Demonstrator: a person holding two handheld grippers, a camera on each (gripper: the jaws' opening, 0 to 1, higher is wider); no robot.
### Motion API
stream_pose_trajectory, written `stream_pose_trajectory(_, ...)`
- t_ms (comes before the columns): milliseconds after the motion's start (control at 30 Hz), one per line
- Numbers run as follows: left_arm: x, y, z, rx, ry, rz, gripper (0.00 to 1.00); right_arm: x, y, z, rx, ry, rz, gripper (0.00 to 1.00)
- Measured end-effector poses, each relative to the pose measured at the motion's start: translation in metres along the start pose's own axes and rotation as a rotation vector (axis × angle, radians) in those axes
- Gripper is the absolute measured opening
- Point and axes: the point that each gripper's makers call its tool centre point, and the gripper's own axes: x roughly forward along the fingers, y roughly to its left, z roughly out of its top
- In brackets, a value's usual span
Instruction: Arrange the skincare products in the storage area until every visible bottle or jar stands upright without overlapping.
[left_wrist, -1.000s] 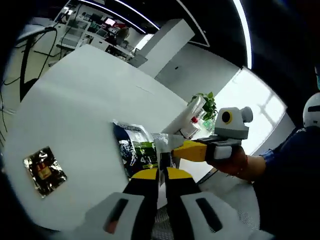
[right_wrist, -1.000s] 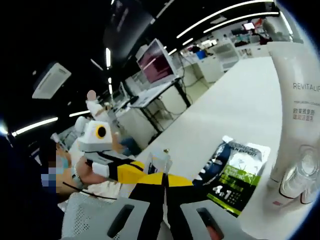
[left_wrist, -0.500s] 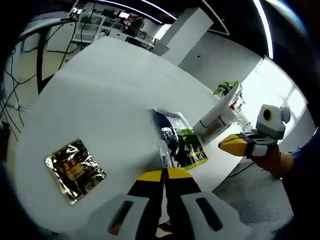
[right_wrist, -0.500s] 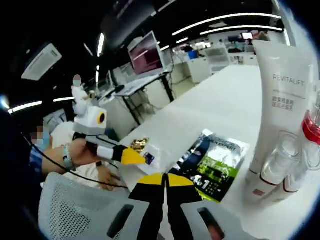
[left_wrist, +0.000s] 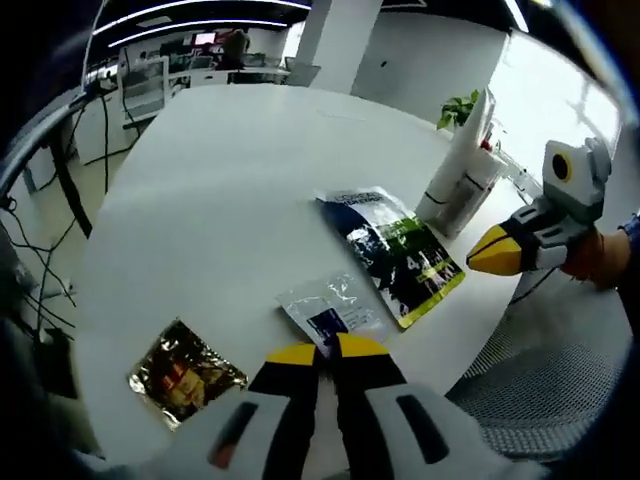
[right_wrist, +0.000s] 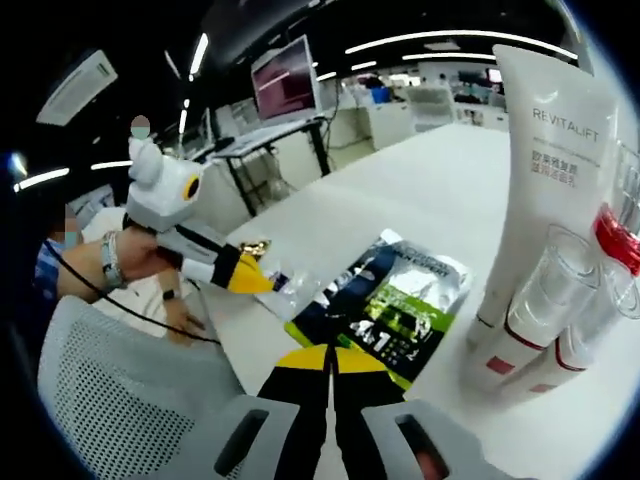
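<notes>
A clear sachet with a dark label (left_wrist: 330, 306) lies on the white table (left_wrist: 230, 190), its near corner between the tips of my left gripper (left_wrist: 321, 351), which is shut on it. A dark green-and-blue sachet (left_wrist: 397, 256) lies flat beyond it. A gold foil sachet (left_wrist: 186, 373) sits at the left. The white Revitalift tube (right_wrist: 546, 170) stands upright with clear red-capped bottles (right_wrist: 562, 312) in front of it. My right gripper (right_wrist: 328, 361) is shut and holds nothing, hovering just short of the green sachet (right_wrist: 392, 304). The left gripper (right_wrist: 262, 282) shows at the clear sachet (right_wrist: 293, 291).
A grey mesh chair (right_wrist: 115, 400) stands at the table's near edge. The right gripper (left_wrist: 484, 254) reaches in over that edge, held by a hand. Desks and monitors stand far behind. The table's far half is bare white surface.
The clear sachet, held up between both grippers a second ago, now lies on the table. The right gripper has let go and drawn back. Both cameras now look down more on the table.
</notes>
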Motion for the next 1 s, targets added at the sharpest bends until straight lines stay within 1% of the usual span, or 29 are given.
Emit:
stream_pose_trajectory(33,0.000,0.001,0.000,0.017,0.002,0.008,0.05,0.001,-0.002,-0.003,-0.029,0.012,-0.012,0.00)
stream_pose_trajectory(100,0.000,0.004,0.000,0.011,0.005,0.026,0.06,0.006,-0.007,-0.008,-0.069,0.033,-0.043,0.00)
stream_pose_trajectory(133,0.001,0.005,0.001,0.007,0.004,0.023,0.06,0.009,-0.010,-0.012,-0.081,0.049,-0.057,0.00)
stream_pose_trajectory(200,0.001,0.006,0.001,0.000,0.001,0.030,0.06,0.012,-0.015,-0.014,-0.090,0.061,-0.086,0.00)
stream_pose_trajectory(267,0.000,0.008,0.001,-0.012,-0.001,0.045,0.07,0.014,-0.020,-0.022,-0.104,0.108,-0.102,0.00)
stream_pose_trajectory(300,-0.001,0.010,0.001,-0.015,-0.002,0.056,0.09,0.015,-0.023,-0.032,-0.097,0.159,-0.116,0.00)
stream_pose_trajectory(333,-0.002,0.013,-0.001,-0.015,0.007,0.071,0.10,0.013,-0.027,-0.038,-0.086,0.182,-0.137,0.00)
stream_pose_trajectory(367,-0.003,0.014,-0.005,-0.025,0.032,0.078,0.10,0.013,-0.023,-0.031,-0.075,0.112,-0.114,0.00)
stream_pose_trajectory(400,-0.005,0.016,-0.009,-0.028,0.059,0.090,0.10,0.012,-0.023,-0.035,-0.077,0.131,-0.110,0.00)
stream_pose_trajectory(433,-0.005,0.016,-0.007,-0.020,0.044,0.088,0.09,0.012,-0.023,-0.033,-0.075,0.128,-0.109,0.00)
stream_pose_trajectory(467,-0.006,0.017,-0.007,-0.017,0.043,0.096,0.09,0.012,-0.023,-0.033,-0.068,0.125,-0.108,0.00)
stream_pose_trajectory(567,-0.010,0.022,-0.004,-0.019,0.019,0.121,0.15,0.012,-0.023,-0.033,-0.052,0.122,-0.107,0.00)
stream_pose_trajectory(600,-0.011,0.021,0.001,0.009,-0.011,0.115,0.17,0.013,-0.023,-0.032,-0.052,0.121,-0.109,0.00)
stream_pose_trajectory(633,-0.010,0.016,0.007,0.057,-0.042,0.092,0.18,0.013,-0.023,-0.033,-0.057,0.121,-0.111,0.00)
stream_pose_trajectory(667,-0.010,0.012,0.007,0.079,-0.048,0.075,0.19,0.013,-0.023,-0.032,-0.072,0.121,-0.114,0.00)
stream_pose_trajectory(700,-0.009,0.007,0.005,0.110,-0.039,0.055,0.21,0.013,-0.023,-0.032,-0.084,0.121,-0.116,0.00)
stream_pose_trajectory(767,-0.007,0.005,0.003,0.141,-0.034,0.052,0.31,0.013,-0.023,-0.032,-0.097,0.119,-0.118,0.00)
stream_pose_trajectory(833,-0.004,0.001,-0.002,0.166,-0.030,0.047,0.38,0.013,-0.023,-0.031,-0.097,0.116,-0.118,0.00)
stream_pose_trajectory(867,-0.003,0.001,-0.004,0.167,-0.027,0.052,0.39,0.013,-0.023,-0.030,-0.091,0.115,-0.116,0.00)
stream_pose_trajectory(933,-0.001,0.004,-0.010,0.174,-0.007,0.065,0.39,0.013,-0.023,-0.030,-0.085,0.114,-0.116,0.00)
stream_pose_trajectory(967,-0.003,0.004,-0.009,0.166,-0.018,0.063,0.39,0.013,-0.023,-0.030,-0.083,0.113,-0.116,0.00)
stream_pose_trajectory(1000,-0.003,0.006,-0.007,0.166,-0.034,0.075,0.39,0.013,-0.023,-0.029,-0.082,0.113,-0.117,0.00)
